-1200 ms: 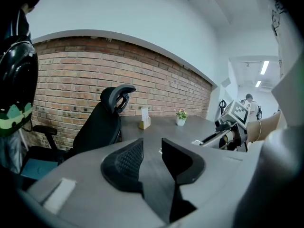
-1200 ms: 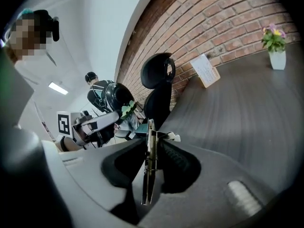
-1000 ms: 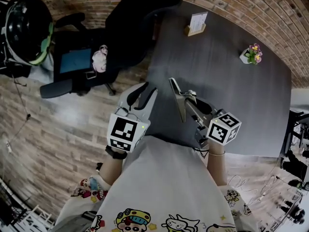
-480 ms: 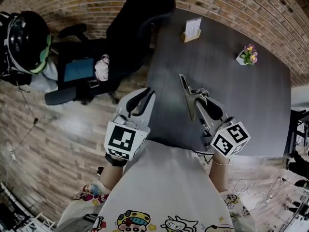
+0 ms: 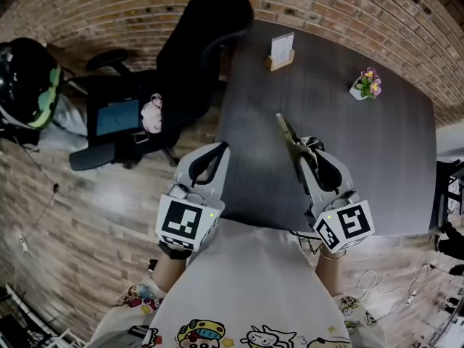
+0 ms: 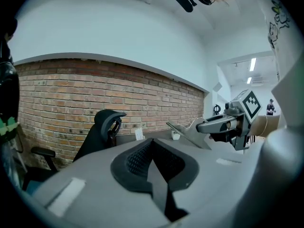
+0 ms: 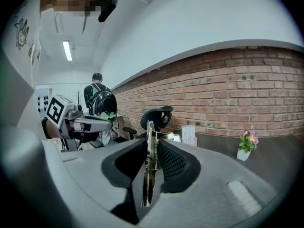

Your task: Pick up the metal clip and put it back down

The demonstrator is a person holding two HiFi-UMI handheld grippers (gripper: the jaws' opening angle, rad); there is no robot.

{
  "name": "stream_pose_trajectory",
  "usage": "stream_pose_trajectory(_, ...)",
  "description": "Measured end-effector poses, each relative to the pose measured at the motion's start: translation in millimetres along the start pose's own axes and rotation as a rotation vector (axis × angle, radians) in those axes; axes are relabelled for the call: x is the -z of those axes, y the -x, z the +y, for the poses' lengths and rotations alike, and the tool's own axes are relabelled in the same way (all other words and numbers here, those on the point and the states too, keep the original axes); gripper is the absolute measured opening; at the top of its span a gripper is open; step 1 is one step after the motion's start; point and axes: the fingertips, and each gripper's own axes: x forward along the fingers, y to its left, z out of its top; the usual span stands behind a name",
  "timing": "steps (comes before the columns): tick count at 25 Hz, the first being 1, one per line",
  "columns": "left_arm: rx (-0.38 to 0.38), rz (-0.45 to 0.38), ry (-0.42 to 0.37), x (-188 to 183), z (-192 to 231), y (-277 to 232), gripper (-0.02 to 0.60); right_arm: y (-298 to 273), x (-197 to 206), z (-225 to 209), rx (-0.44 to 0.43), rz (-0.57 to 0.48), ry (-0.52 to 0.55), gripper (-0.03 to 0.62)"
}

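The metal clip (image 5: 288,138) is a long silver lever clip, held in the air over the near part of the dark table (image 5: 377,158). My right gripper (image 5: 308,149) is shut on its rear end. In the right gripper view the clip (image 7: 150,165) stands on edge between the black pads. My left gripper (image 5: 214,158) hangs off the table's left edge, over the floor, with its jaws shut on nothing. In the left gripper view the black pads (image 6: 142,158) meet, and the clip (image 6: 187,131) shows to the right, apart from them.
A black office chair (image 5: 196,42) stands at the table's far left corner. A card holder (image 5: 280,51) and a small flower pot (image 5: 365,84) sit at the far side of the table. A helmet (image 5: 29,78) lies to the left, and a person (image 7: 96,91) stands far behind.
The left gripper's jaws have closed from apart to together, with nothing in them. The right gripper has drifted right and nearer the person, still holding the clip.
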Motion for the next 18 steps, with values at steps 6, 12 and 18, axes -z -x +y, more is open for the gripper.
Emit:
stream_pose_trajectory(6, 0.002, 0.007, 0.006, 0.8, 1.2, -3.8, -0.002, 5.8, -6.3, -6.8, 0.078, 0.004, 0.108, 0.086)
stream_pose_trajectory(12, -0.008, 0.009, 0.007, 2.4, 4.3, -4.6, -0.002, 7.6, -7.7, -8.1, 0.101, 0.017, 0.17, 0.086)
stream_pose_trajectory(18, -0.004, 0.004, 0.008, 1.8, 6.1, -6.2, -0.002, 5.5, -9.6, -6.9, 0.1, 0.026, 0.19, 0.086)
